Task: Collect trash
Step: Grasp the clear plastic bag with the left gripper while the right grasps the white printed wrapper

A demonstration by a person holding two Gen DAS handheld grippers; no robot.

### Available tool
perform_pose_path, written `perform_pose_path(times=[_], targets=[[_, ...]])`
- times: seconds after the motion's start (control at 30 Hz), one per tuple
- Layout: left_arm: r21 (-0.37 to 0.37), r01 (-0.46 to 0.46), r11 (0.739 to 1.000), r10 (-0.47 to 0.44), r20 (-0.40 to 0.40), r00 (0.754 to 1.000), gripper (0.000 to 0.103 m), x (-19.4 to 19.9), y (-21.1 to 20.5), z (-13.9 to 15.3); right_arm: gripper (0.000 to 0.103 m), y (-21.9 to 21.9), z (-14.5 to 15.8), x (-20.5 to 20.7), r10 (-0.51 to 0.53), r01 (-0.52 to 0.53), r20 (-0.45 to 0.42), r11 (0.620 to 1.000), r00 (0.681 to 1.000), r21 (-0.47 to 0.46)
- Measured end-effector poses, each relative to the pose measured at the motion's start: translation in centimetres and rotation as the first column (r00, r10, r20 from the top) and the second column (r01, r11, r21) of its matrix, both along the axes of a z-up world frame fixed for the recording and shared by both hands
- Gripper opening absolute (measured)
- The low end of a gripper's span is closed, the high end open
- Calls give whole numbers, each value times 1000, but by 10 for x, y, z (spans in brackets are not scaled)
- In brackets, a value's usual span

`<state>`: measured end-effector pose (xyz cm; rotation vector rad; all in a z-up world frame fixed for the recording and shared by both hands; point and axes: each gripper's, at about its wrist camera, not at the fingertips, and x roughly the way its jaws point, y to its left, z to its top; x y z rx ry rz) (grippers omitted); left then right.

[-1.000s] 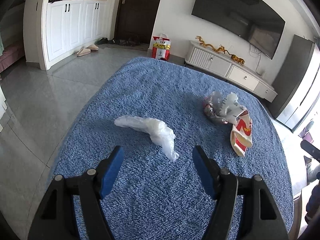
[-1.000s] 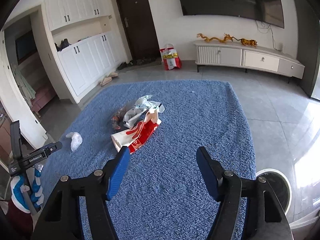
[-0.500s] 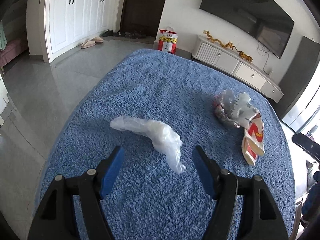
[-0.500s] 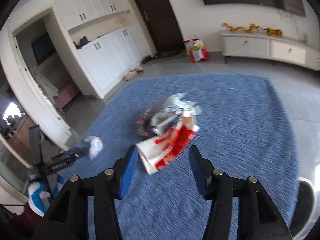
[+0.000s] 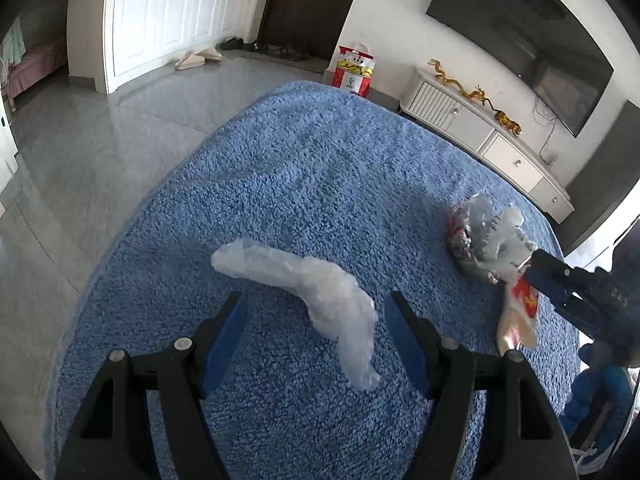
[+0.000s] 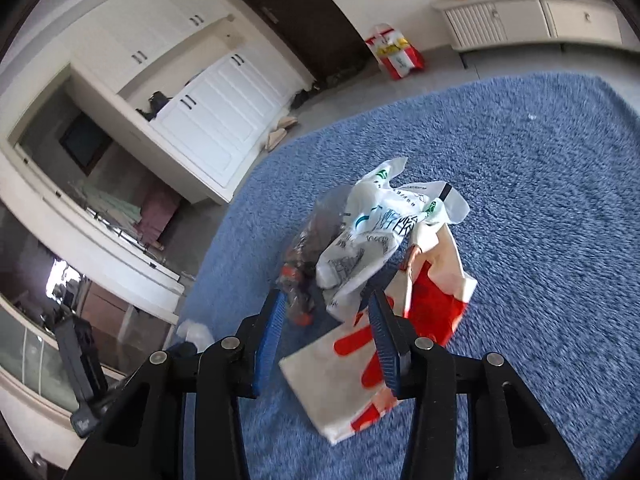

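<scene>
Left tongs wide open, empty, straddling the clear bag on the rug: drop lower, pinch mid-bundle. Right tongs partly open, nothing gripped yet, at the white bag and red-white wrapper. Both have moved in closer; right has narrowed.

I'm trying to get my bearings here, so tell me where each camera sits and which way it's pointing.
Left wrist: rides on the left claw, looking down along its open blue fingers at a clear plastic bag on the blue rug; the right claw enters from the right.
Right wrist: rides on the right claw, looking down at a white printed bag and a red-and-white paper bag; the fingers stand partly closed.
Shared: the rug, the trash pile, the dark door, the red gift bag.
</scene>
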<state>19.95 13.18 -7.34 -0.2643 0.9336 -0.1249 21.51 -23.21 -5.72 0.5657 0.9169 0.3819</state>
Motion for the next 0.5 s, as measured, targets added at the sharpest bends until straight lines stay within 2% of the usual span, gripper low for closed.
perform_pose_path(times=[0.37, 0.5], targets=[[15, -18, 1000, 19, -22, 1000, 69, 7, -3, -10, 45, -1, -6, 38, -73, 74, -22, 996, 997, 43], [21, -27, 999, 27, -17, 999, 68, 9, -2, -12, 34, -5, -9, 50, -94, 95, -22, 995, 995, 43]])
